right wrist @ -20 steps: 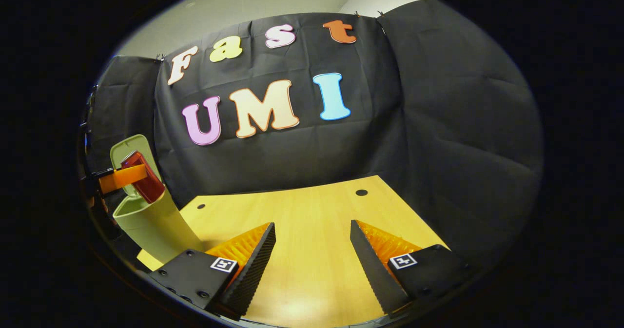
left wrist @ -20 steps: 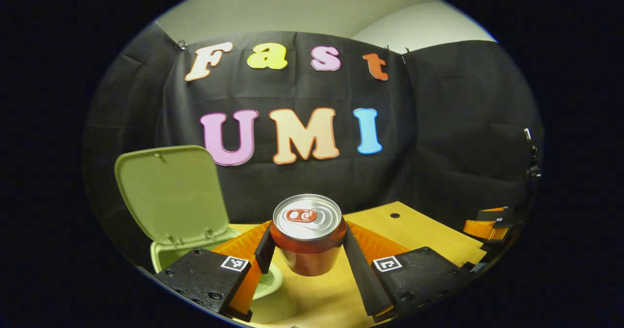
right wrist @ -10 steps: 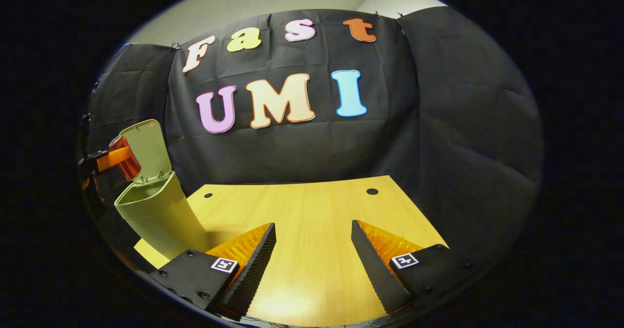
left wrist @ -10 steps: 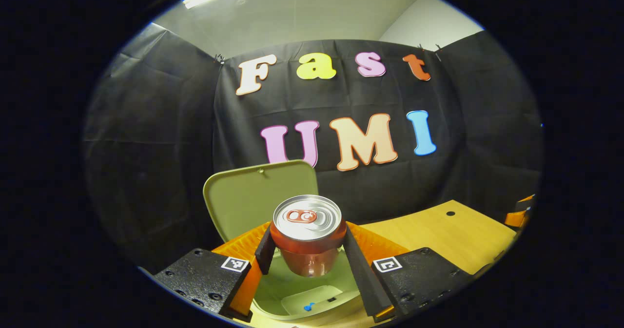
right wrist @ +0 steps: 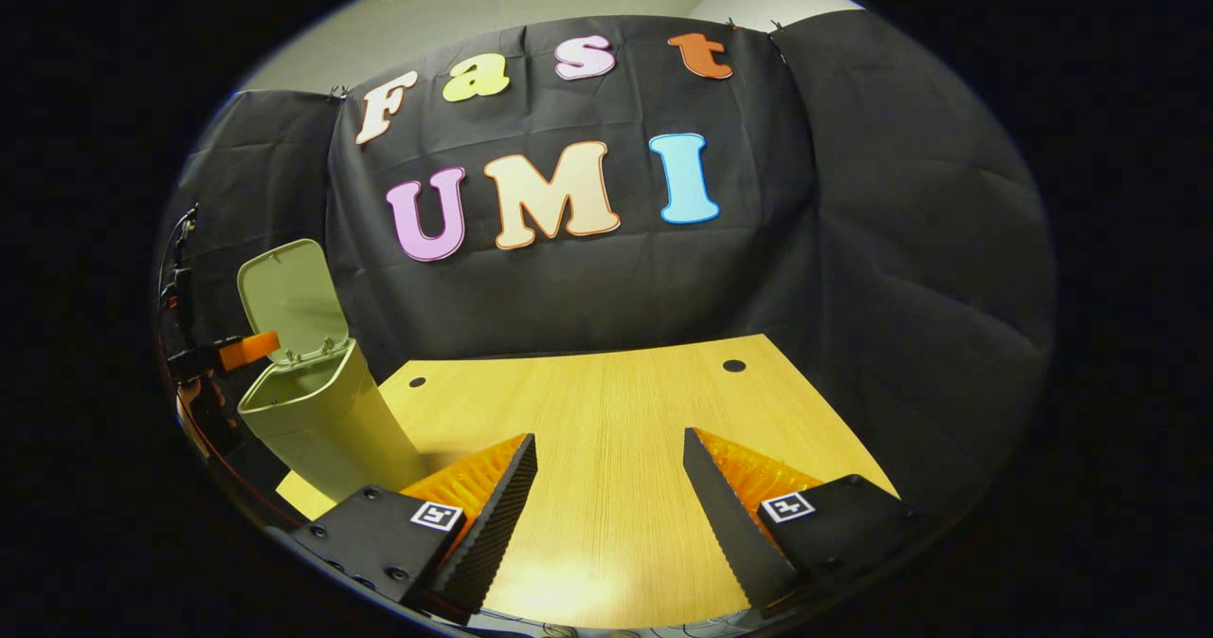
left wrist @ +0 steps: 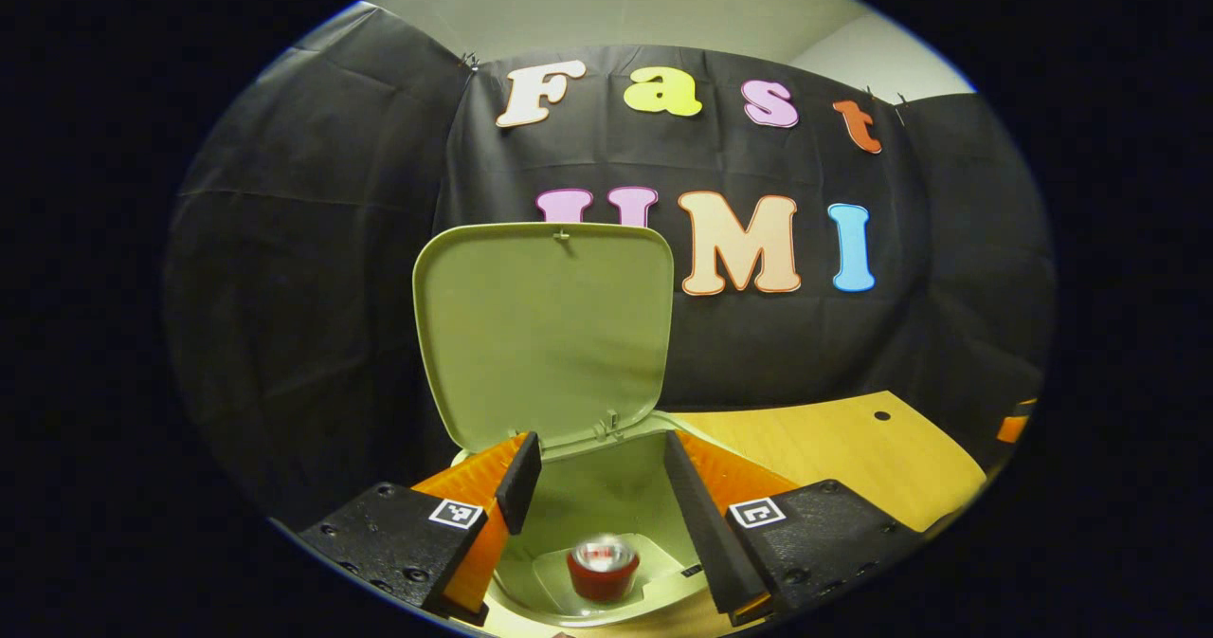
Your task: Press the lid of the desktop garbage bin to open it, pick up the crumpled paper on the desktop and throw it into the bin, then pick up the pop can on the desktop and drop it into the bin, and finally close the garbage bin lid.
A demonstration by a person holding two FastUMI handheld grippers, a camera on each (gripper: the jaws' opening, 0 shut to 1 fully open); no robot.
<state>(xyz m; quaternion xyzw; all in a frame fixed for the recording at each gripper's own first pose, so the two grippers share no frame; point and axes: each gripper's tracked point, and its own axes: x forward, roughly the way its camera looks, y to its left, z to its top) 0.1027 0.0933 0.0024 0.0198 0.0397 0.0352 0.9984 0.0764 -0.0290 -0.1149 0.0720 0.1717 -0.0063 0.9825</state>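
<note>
Half a second before, the left gripper pinched the pop can above the garbage bin; its fingers now stood spread with nothing between them, directly over the bin's open mouth, and the red cylindrical can with its round metallic top sat low inside the smooth green plastic bin, long axis upright and top facing up, slightly blurred. Just beyond, the rounded-rectangular lid stood raised on its far hinge. On the right, the right gripper hung spread and empty over the bare wood-grain desktop, unchanged from before, with the tapered bin at far left.
</note>
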